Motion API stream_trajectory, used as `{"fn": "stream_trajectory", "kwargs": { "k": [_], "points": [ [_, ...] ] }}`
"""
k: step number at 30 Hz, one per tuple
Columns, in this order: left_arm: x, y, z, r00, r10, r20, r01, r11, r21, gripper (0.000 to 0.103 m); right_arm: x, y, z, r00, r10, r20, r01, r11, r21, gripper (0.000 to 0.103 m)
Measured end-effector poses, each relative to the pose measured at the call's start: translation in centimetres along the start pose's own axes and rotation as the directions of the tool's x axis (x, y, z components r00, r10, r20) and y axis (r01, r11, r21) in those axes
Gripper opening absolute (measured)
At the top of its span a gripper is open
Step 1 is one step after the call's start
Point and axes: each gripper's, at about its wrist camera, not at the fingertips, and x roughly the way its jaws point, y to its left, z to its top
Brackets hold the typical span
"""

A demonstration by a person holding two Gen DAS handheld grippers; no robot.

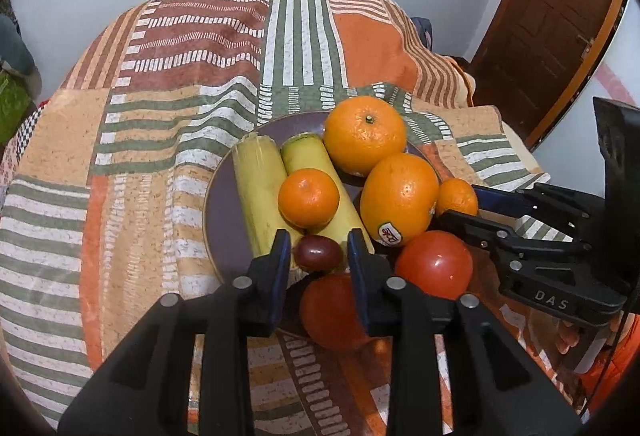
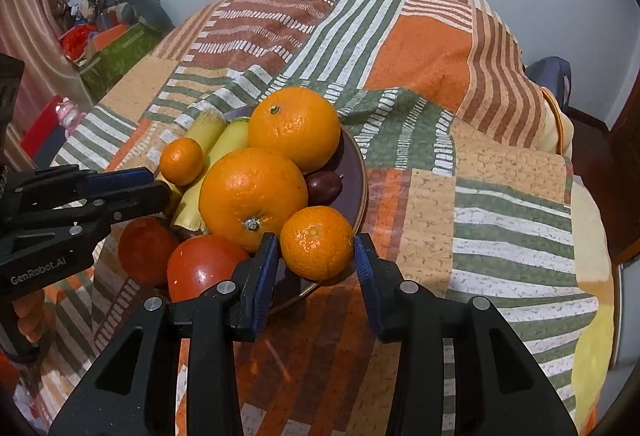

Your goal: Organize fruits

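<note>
A dark purple plate [image 1: 224, 204] on the patterned cloth holds two bananas [image 1: 260, 188], two large oranges [image 1: 364, 134] and a mandarin [image 1: 308, 198]. My left gripper [image 1: 318, 248] stands open around a small dark red fruit [image 1: 318, 256], which lies at the bananas' near end with slim gaps to both pads. My right gripper [image 2: 316, 248] is shut on a small mandarin [image 2: 317, 242] that rests at the plate's near rim [image 2: 360, 172], beside the labelled orange [image 2: 252, 196]. Two tomatoes [image 2: 200, 264] lie at the near edge between the grippers.
A second dark red fruit [image 2: 324, 188] sits on the plate behind the oranges. The striped cloth [image 2: 500, 196] covers a rounded table that drops away on all sides. Boxes and clutter [image 2: 116, 48] stand at the far left, and a wooden door [image 1: 560, 16] at the far right.
</note>
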Motion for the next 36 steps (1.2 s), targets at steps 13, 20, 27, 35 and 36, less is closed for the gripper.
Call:
{"fn": "stream_trajectory", "kwargs": {
  "k": [13,20,27,35,36],
  "points": [
    [-12.7,-1.0,0.2,0.968,0.028,0.251,-0.027,1.0,-0.01,0.042,-9.7,2.2,1.0,0.98,0.001,0.197,0.003,1.0,-0.016,0.038],
    [-23.7,-4.6,-2.2,0.89,0.036,0.455,-0.055,0.998,0.03,0.042,-20.3,5.9,-0.2,0.907,0.006,0.422,0.011,0.999,-0.038,0.045],
    [-32.6,-7.7,-5.8,0.795,0.041,0.606,-0.086,0.995,0.046,0.042,-28.3,9.3,-2.8,0.806,0.01,0.592,0.023,0.999,-0.048,0.045],
    [-36.8,-9.1,-9.4,0.722,0.061,0.689,-0.111,0.993,0.029,0.071,-32.1,10.9,-5.4,0.732,-0.008,0.681,0.052,0.998,-0.043,0.07],
    [-36.9,-9.2,-9.7,0.719,0.064,0.692,-0.116,0.993,0.028,0.075,-32.2,11.0,-5.6,0.729,-0.012,0.685,0.055,0.998,-0.041,0.078]
  ]
}}
